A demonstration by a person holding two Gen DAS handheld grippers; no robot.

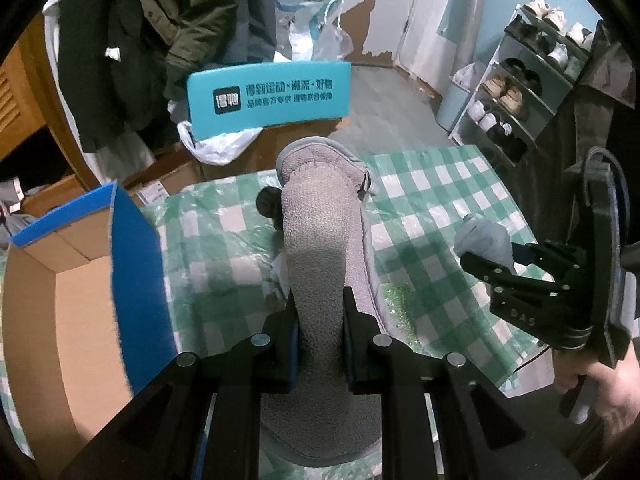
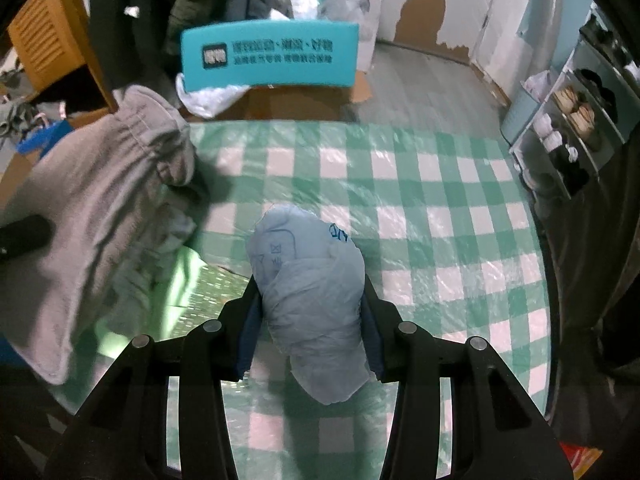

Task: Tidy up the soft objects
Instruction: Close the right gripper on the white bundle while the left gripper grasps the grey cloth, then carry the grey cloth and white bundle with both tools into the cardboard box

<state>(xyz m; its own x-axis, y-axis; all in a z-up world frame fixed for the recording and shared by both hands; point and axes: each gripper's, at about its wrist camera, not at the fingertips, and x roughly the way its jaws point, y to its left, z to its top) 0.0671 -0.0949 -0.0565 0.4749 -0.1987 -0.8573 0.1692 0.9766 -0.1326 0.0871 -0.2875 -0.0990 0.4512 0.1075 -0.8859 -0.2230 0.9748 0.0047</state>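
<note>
My left gripper (image 1: pixel 320 300) is shut on a grey fleece slipper (image 1: pixel 316 216) and holds it above the green checked tablecloth (image 1: pixel 440 200). The slipper also shows at the left of the right wrist view (image 2: pixel 100 208). My right gripper (image 2: pixel 310 296) is shut on a pale blue bundled cloth (image 2: pixel 308 280) over the tablecloth (image 2: pixel 420 200). In the left wrist view the right gripper (image 1: pixel 496 256) is at the right, with the blue bundle (image 1: pixel 484 240) in its fingers. An open cardboard box with a blue flap (image 1: pixel 80 280) stands at the left of the slipper.
A teal sign (image 1: pixel 270 98) and white plastic bags (image 1: pixel 220 144) lie beyond the table's far edge. Dark coats (image 1: pixel 152 32) hang at the back left. A shoe rack (image 1: pixel 532 80) stands at the right. Green packaging (image 2: pixel 200 288) lies on the table under the slipper.
</note>
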